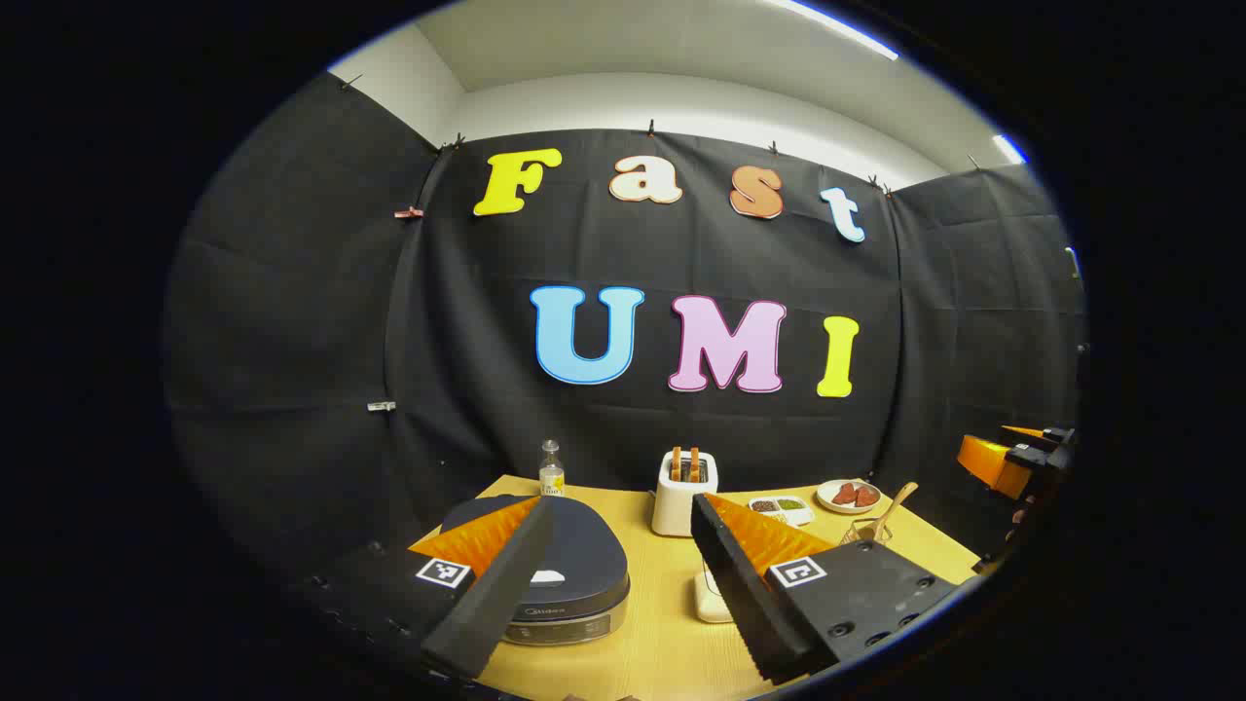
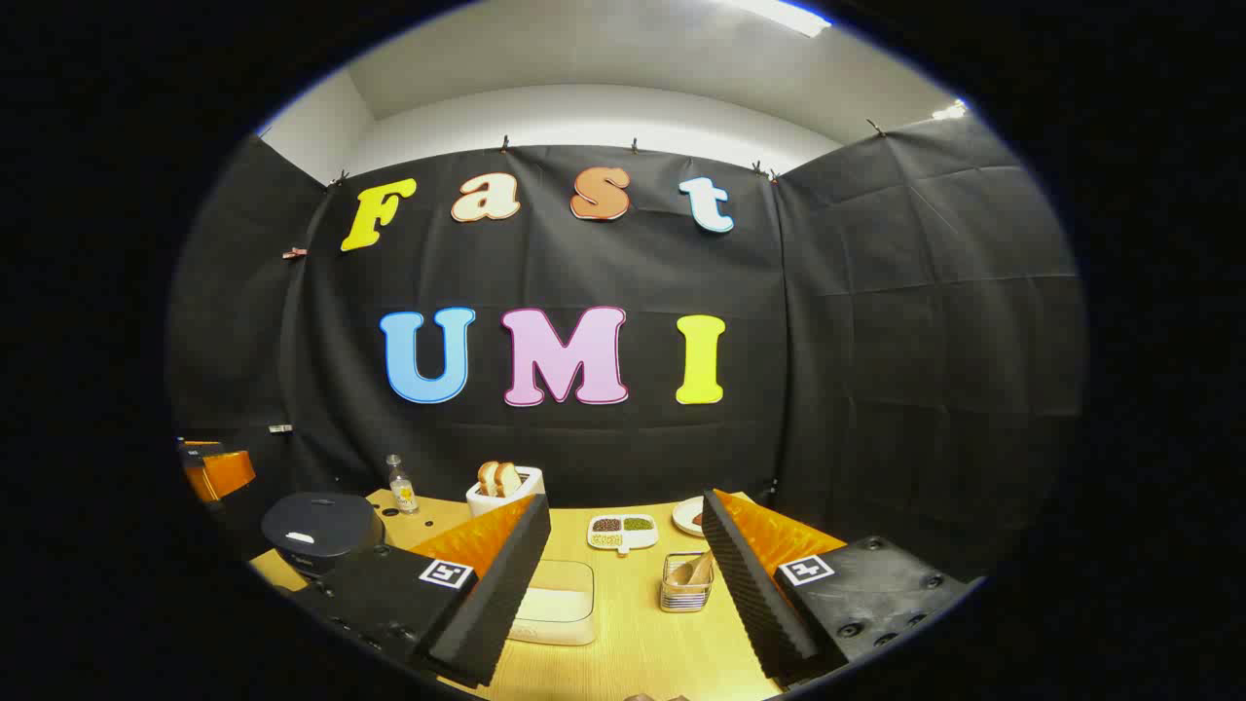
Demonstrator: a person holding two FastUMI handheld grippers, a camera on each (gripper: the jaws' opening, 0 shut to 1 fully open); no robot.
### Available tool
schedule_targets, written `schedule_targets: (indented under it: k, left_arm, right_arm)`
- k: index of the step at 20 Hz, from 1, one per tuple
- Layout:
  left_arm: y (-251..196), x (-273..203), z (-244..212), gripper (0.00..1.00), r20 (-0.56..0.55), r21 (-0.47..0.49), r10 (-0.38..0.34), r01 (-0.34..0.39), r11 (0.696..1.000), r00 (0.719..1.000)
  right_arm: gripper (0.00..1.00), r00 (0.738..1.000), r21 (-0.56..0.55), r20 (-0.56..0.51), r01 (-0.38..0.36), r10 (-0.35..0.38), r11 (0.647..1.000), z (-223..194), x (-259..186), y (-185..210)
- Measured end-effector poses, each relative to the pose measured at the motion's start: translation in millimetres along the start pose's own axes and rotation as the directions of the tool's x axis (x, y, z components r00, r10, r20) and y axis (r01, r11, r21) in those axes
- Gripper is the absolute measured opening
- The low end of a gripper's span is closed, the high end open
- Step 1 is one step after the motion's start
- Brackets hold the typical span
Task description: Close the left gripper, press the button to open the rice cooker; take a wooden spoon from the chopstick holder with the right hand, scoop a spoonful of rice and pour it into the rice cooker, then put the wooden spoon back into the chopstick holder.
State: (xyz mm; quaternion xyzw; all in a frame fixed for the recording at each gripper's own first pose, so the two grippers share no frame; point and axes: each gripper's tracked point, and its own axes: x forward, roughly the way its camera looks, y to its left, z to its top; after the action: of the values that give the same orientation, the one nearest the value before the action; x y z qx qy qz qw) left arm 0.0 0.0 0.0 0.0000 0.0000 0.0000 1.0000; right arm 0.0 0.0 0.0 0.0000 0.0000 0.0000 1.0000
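The rice cooker (image 1: 569,584) stands with its dark lid down and a small white button (image 1: 547,576) on the front, just beyond my left gripper (image 1: 623,506), which is open and hovering above the table. My right gripper (image 2: 625,498) is open too, with nothing between its fingers. Ahead of it stands the wire chopstick holder (image 2: 686,584) with the wooden spoon (image 2: 695,569) in it. A clear box of rice (image 2: 555,602) sits to the holder's left. The cooker (image 2: 321,531) is at the left in the right gripper view. Holder and spoon (image 1: 881,516) are at the right in the left gripper view.
On the wooden table (image 2: 642,652) there are a white toaster with bread (image 2: 501,487), a small bottle (image 2: 399,484), a divided dish of grains (image 2: 623,531) and a plate (image 1: 849,496) of red food. Black cloth walls stand behind and at both sides.
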Motion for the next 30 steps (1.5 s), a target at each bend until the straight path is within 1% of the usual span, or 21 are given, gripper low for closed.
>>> schedule_targets:
  k: [9,17,23,27,30]
  left_arm:
    - [-6,3,6,0.95,0.012,0.032,-0.021,0.021,0.999,1.0]
    - [-3,7,3,0.95,0.013,0.018,-0.007,0.006,1.0,1.0]
    - [9,14,1,0.95,0.002,-0.007,0.008,-0.008,1.0,1.0]
    - [25,20,-2,0.95,-0.019,0.012,0.028,-0.028,1.0,0.999]
    - [33,26,-2,0.94,-0.034,0.03,0.022,-0.021,0.999,0.999]
  right_arm:
    - [0.98,1.0,-0.002,-0.011,-0.022,0.022,1.0,-1,6,9]
    - [0.98,1.0,-0.013,-0.023,-0.015,0.014,1.0,-6,10,7]
    - [0.98,1.0,-0.011,-0.022,0.002,-0.002,1.0,-8,10,-1]
    - [0.98,0.999,-0.011,-0.027,0.02,-0.02,1.0,-11,9,-8]
    - [0.98,0.999,-0.007,-0.036,0.031,-0.031,0.999,-15,6,-12]
